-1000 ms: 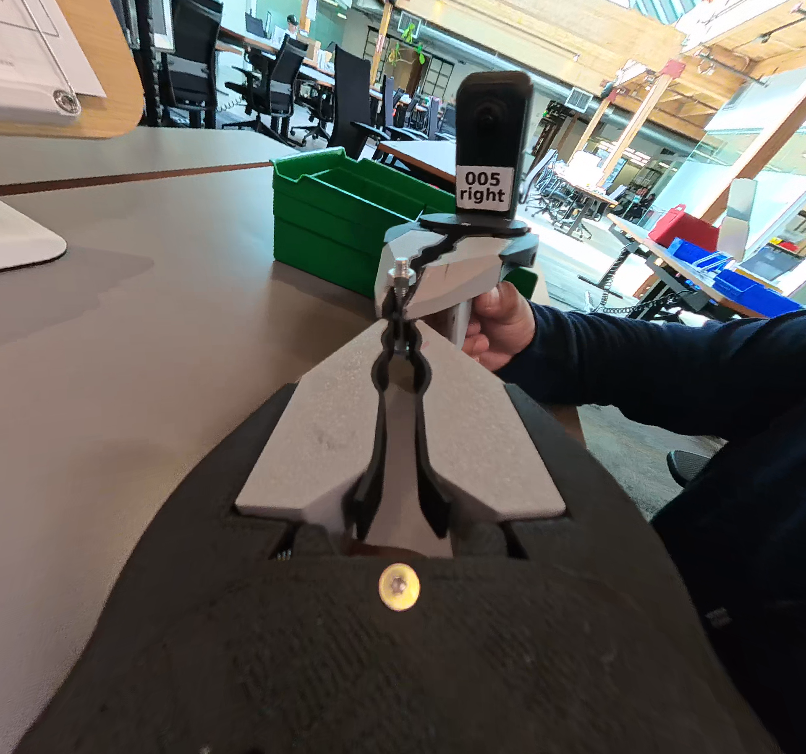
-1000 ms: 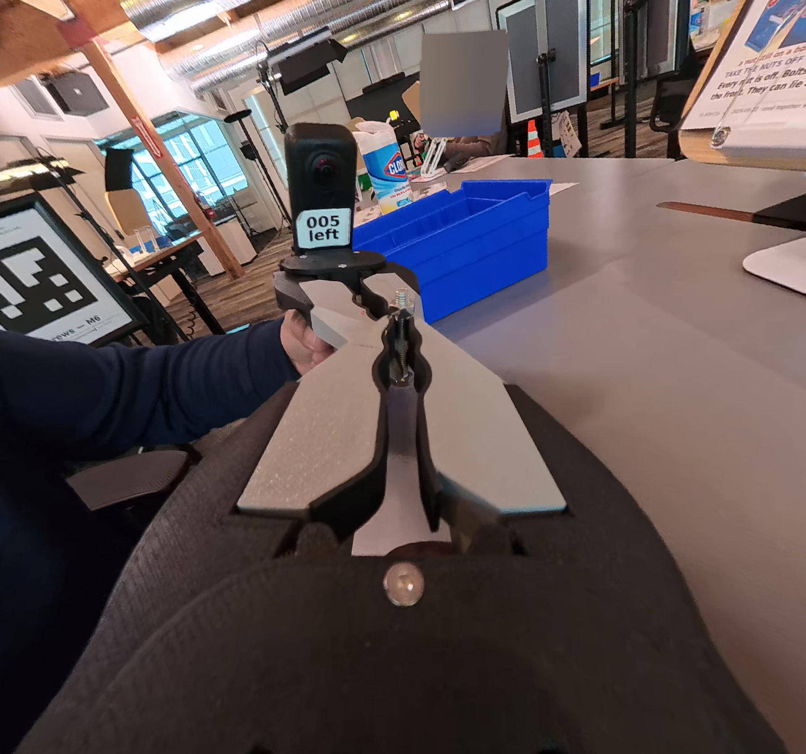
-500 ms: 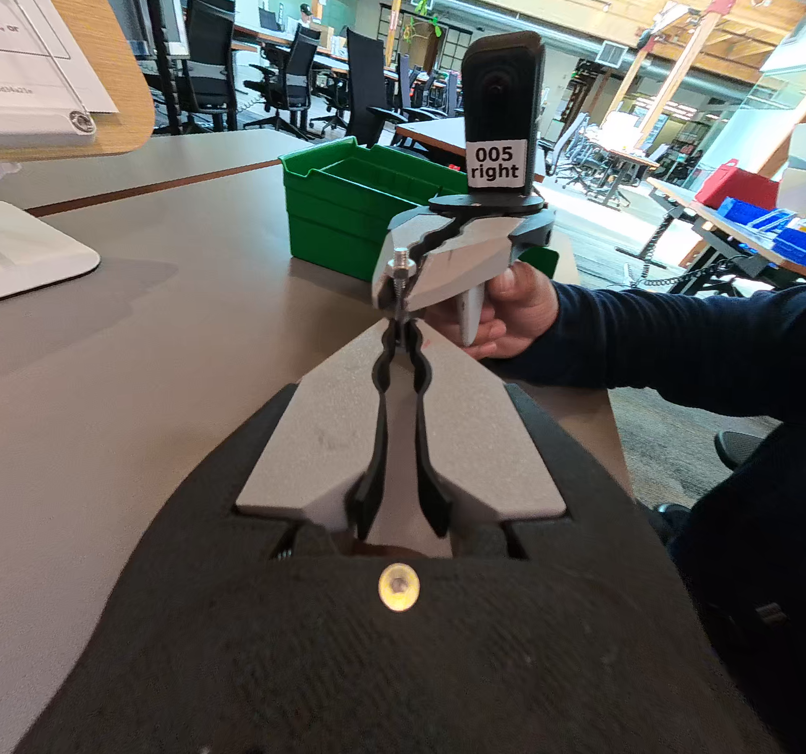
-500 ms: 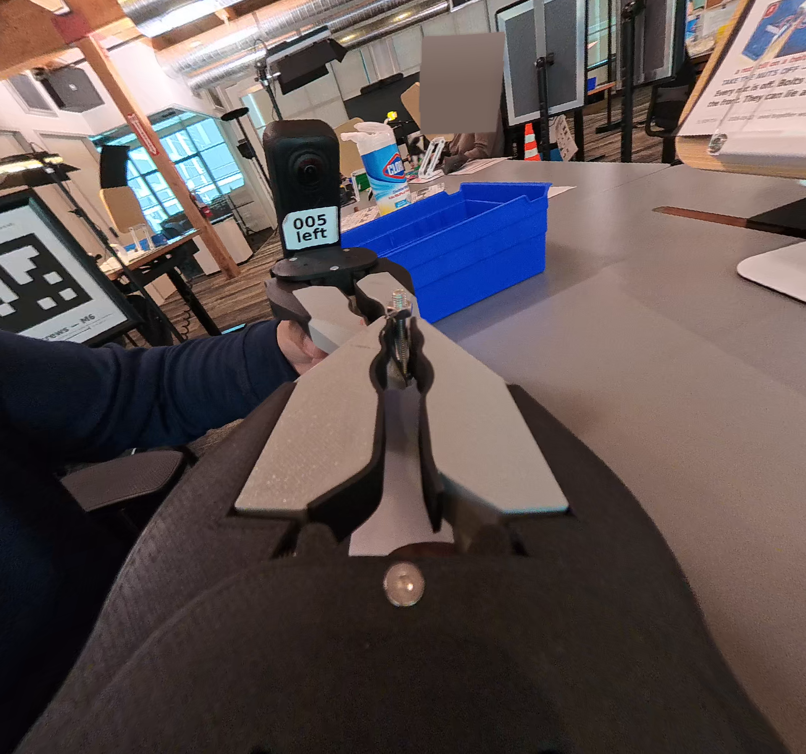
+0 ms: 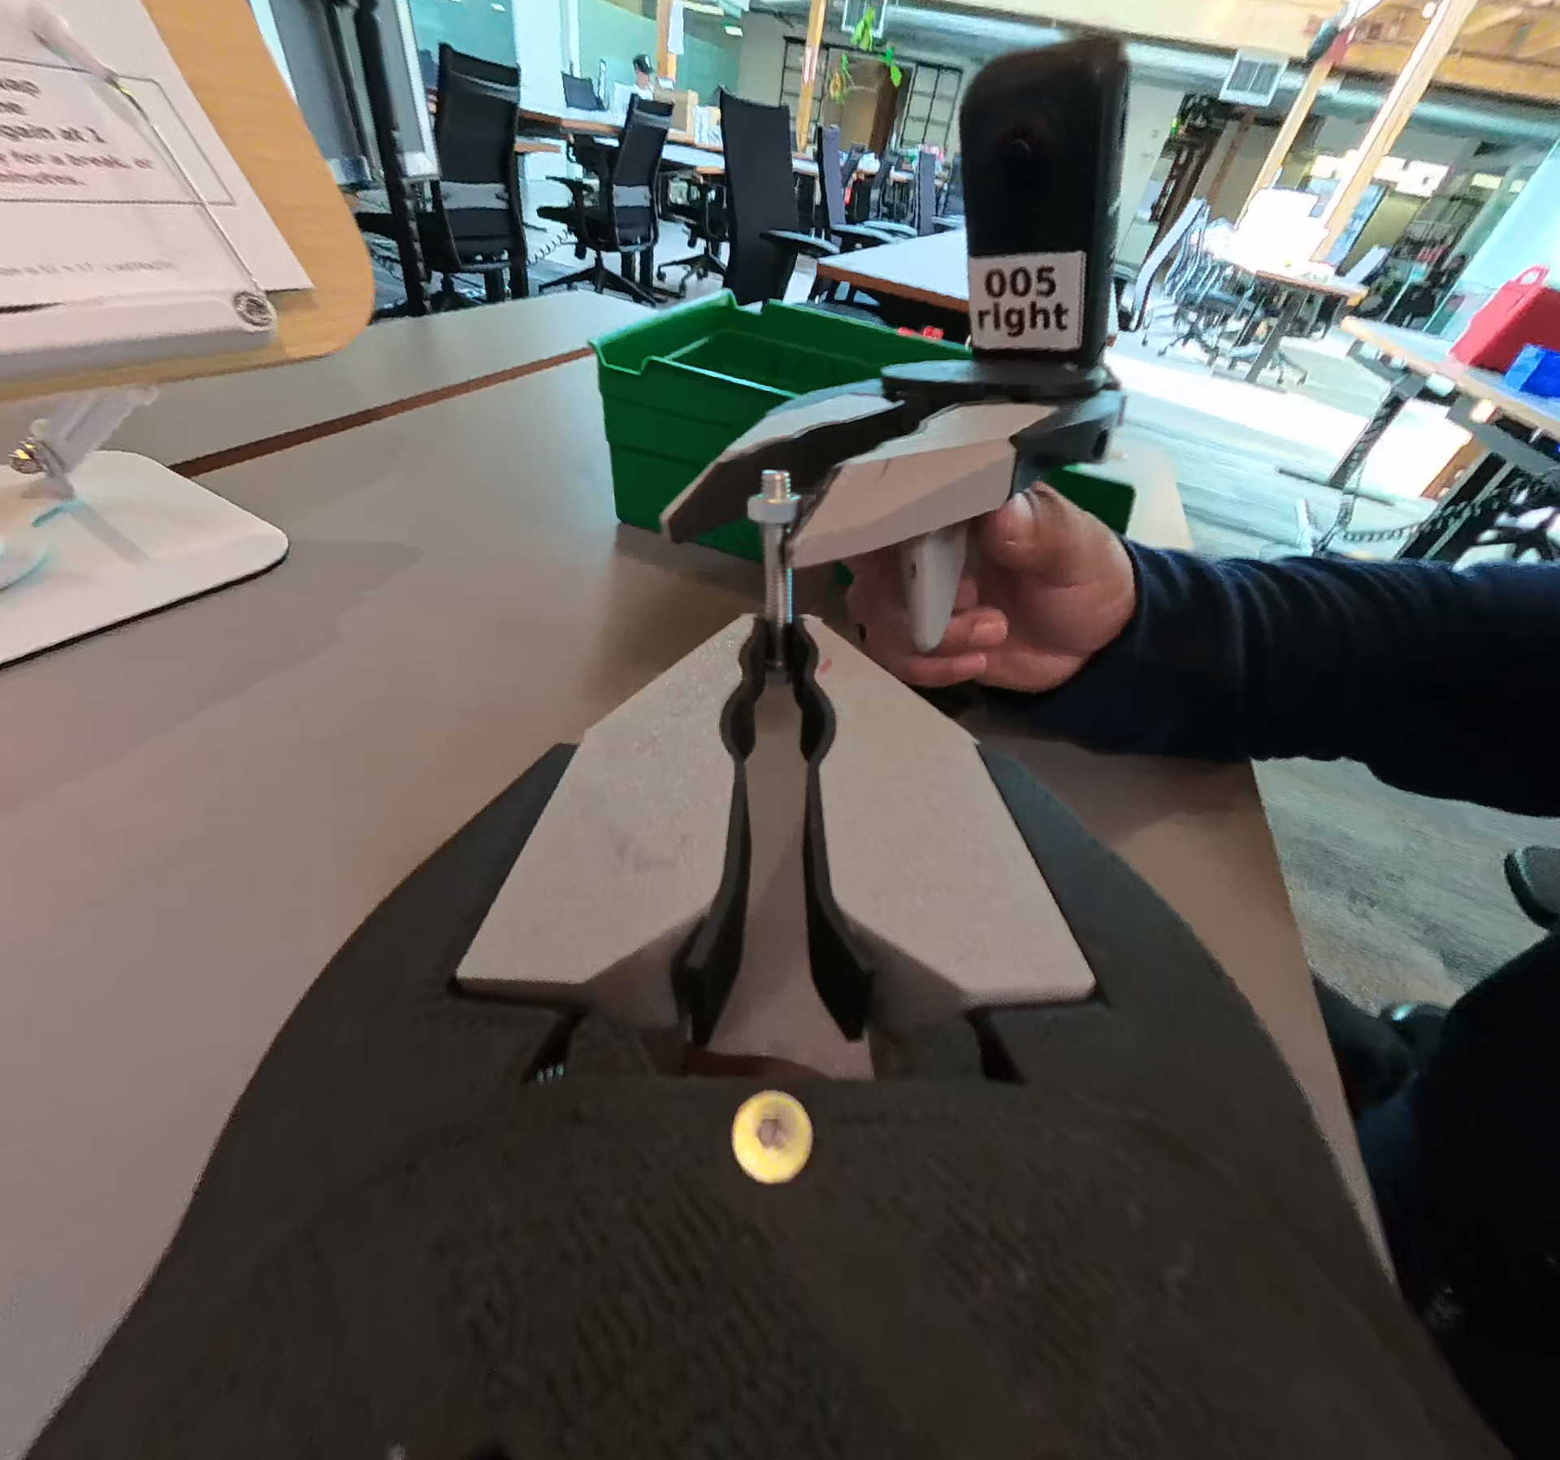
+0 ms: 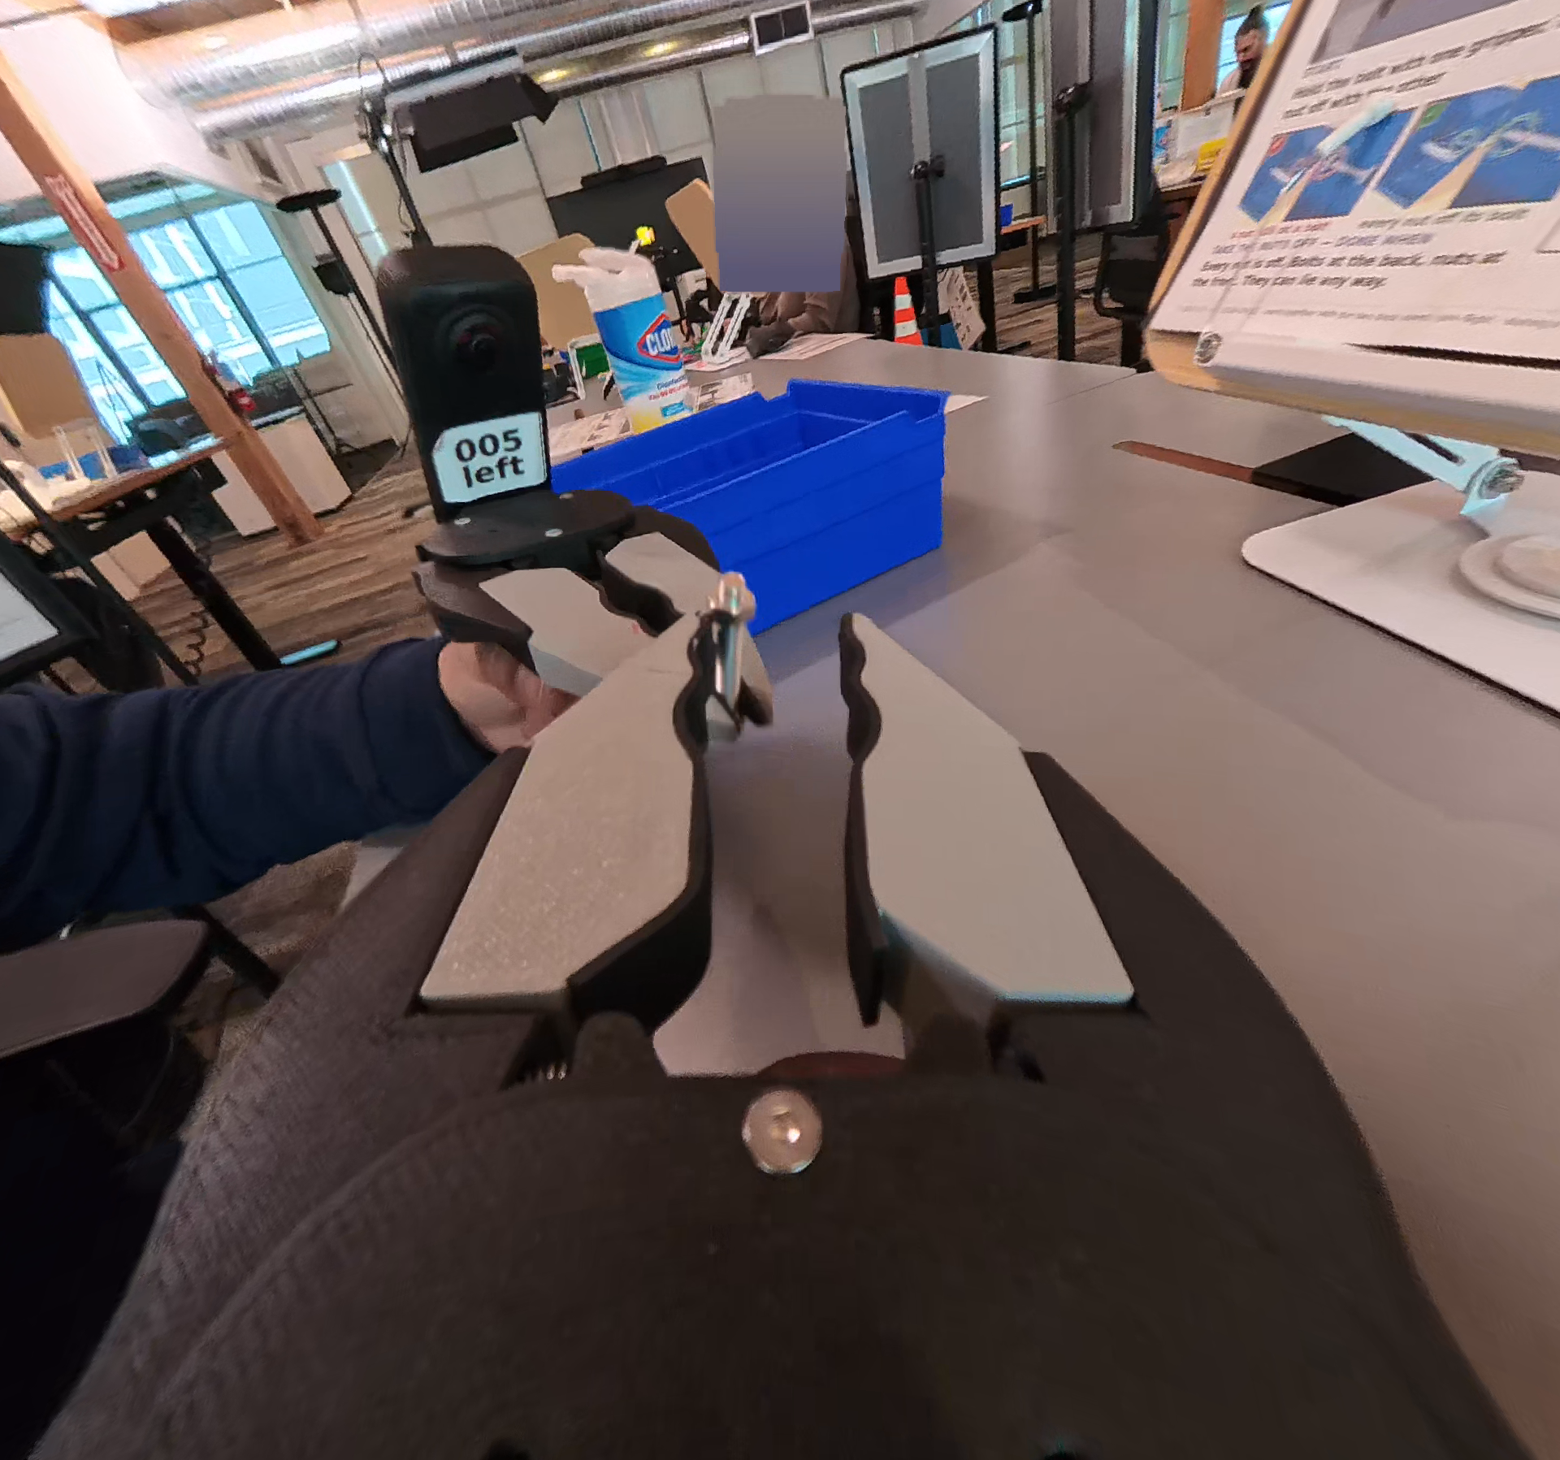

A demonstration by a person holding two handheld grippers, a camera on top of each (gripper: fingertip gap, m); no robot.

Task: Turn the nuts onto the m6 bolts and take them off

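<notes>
My left gripper [image 5: 777, 636] is shut on the lower end of a silver M6 bolt [image 5: 777, 575] and holds it upright above the grey table [image 5: 380, 617]. A nut [image 5: 775, 504] sits on the bolt near its top. My right gripper [image 5: 731, 542] is open, its jaws spread on either side of the nut without clamping it. In the right wrist view my right gripper [image 6: 768, 633] is open and the bolt [image 6: 724, 664] stands close to its left finger, with the left gripper [image 6: 741, 706] behind holding it.
A green bin [image 5: 675, 381] stands behind the right gripper. A blue bin [image 6: 802, 474] stands behind the left gripper. A stand with an instruction sheet [image 5: 127, 238] is at the table's back, also in the right wrist view [image 6: 1393, 238]. A wipes canister [image 6: 641, 356] stands farther off. The grippers are tip to tip, or close to it.
My right gripper has opened and let go of the nut, which it had clamped before. The left gripper still holds the bolt upright.
</notes>
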